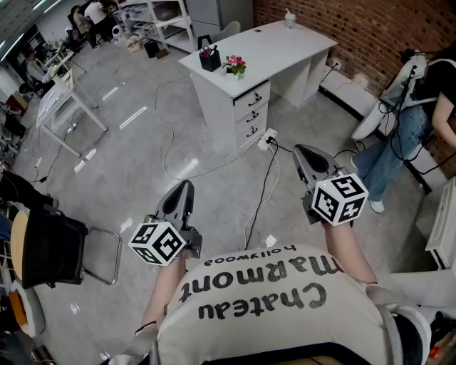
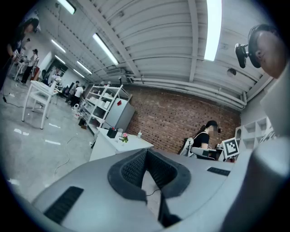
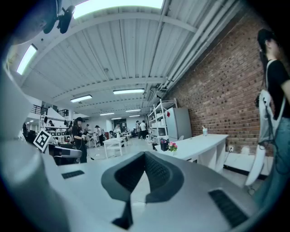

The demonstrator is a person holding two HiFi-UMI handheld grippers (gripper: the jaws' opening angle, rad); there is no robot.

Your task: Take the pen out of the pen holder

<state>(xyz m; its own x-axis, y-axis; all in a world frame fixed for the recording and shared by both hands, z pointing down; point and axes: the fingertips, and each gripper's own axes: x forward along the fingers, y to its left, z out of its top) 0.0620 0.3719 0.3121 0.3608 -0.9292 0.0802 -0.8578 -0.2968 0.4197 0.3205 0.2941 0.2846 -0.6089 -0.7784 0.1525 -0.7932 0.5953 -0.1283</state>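
Observation:
The black pen holder (image 1: 209,59) with pens in it stands on the near-left corner of a white desk (image 1: 285,44), far ahead across the floor. It shows small in the left gripper view (image 2: 112,132) and in the right gripper view (image 3: 163,146). My left gripper (image 1: 184,188) and right gripper (image 1: 302,152) hover over the floor, well short of the desk. Both point towards it. Each one's jaws meet at the tips with nothing between them, as seen in the left gripper (image 2: 146,153) view and the right gripper (image 3: 145,156) view.
A small pot of pink flowers (image 1: 236,65) stands right beside the pen holder, and a bottle (image 1: 289,19) stands at the desk's far end. Cables (image 1: 265,187) trail over the floor from a socket strip. A black chair (image 1: 53,246) is at my left, a person (image 1: 410,121) at my right.

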